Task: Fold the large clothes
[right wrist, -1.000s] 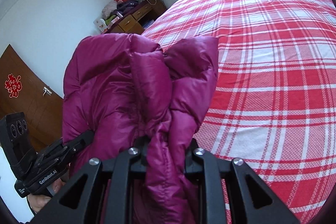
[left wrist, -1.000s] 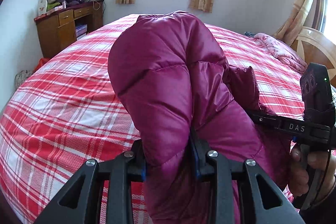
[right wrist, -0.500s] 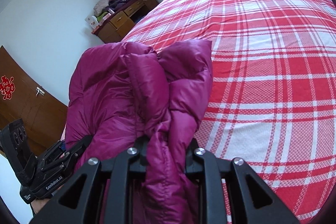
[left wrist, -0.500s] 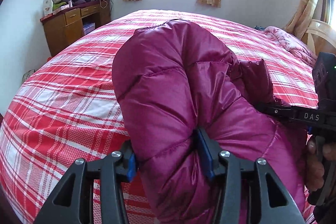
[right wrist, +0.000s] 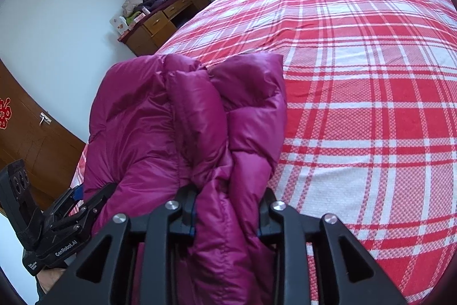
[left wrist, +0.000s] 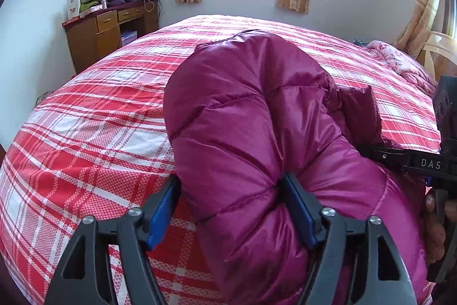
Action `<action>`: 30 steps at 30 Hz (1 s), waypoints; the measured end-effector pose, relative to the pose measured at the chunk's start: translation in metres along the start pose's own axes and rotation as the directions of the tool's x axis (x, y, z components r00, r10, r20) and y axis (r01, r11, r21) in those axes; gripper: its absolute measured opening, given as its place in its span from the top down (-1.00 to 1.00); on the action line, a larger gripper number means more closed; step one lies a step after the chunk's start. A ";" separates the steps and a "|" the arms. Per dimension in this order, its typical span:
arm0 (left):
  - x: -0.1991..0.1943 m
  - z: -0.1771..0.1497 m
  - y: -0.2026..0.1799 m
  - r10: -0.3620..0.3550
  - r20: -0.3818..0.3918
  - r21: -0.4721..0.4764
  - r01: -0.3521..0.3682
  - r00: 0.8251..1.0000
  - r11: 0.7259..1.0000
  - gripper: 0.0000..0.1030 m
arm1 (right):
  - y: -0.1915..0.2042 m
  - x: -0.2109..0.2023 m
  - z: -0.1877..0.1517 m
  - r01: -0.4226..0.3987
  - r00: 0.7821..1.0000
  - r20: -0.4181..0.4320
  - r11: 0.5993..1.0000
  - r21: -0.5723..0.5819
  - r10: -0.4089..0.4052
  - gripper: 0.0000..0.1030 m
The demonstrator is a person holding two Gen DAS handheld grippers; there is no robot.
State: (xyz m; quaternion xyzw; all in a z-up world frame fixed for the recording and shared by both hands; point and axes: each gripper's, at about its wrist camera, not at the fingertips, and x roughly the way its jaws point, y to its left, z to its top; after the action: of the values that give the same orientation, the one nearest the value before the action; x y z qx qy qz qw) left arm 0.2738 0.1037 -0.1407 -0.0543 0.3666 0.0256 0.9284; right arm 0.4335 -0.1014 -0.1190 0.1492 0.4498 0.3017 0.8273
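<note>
Magenta quilted puffer jacket sits bunched on the red-and-white plaid bedspread, near its edge. Left gripper: jaws spread wide w/ a thick fold of jacket between the blue pads. Right gripper: jaws pinching a narrower bunch of fabric. Wooden desk by far wall.

Your left tool points forward with its blue-padded fingers spread wide; quilted fabric bulges between them and touches the right pad. Your right tool has its fingers drawn in tight, pinching a bunched fold. Each tool shows at the edge of the other's view, with your right hand wrapped round its handle.
</note>
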 end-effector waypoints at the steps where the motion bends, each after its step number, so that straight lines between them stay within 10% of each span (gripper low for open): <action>1: 0.001 -0.001 0.001 -0.001 0.002 -0.005 0.001 1.000 1.000 -0.50 | -0.001 0.001 0.000 0.000 1.000 -0.002 1.000 0.006 0.000 0.36; 14: -0.014 0.001 0.002 0.041 0.000 -0.008 -0.041 0.999 0.999 -0.59 | 0.008 -0.015 0.000 0.093 0.995 0.037 0.996 -0.015 -0.092 -0.09; 30: -0.127 0.020 0.007 0.031 0.230 0.008 -0.034 0.973 0.999 -0.59 | 0.084 -0.120 -0.032 0.180 0.948 0.288 0.974 -0.138 -0.135 -0.51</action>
State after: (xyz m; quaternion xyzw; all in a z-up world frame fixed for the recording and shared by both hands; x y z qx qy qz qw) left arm 0.1943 0.1121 -0.0396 -0.0396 0.2577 0.0447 0.9644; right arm 0.3263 -0.1129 -0.0144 0.0855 0.3140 0.2463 0.9129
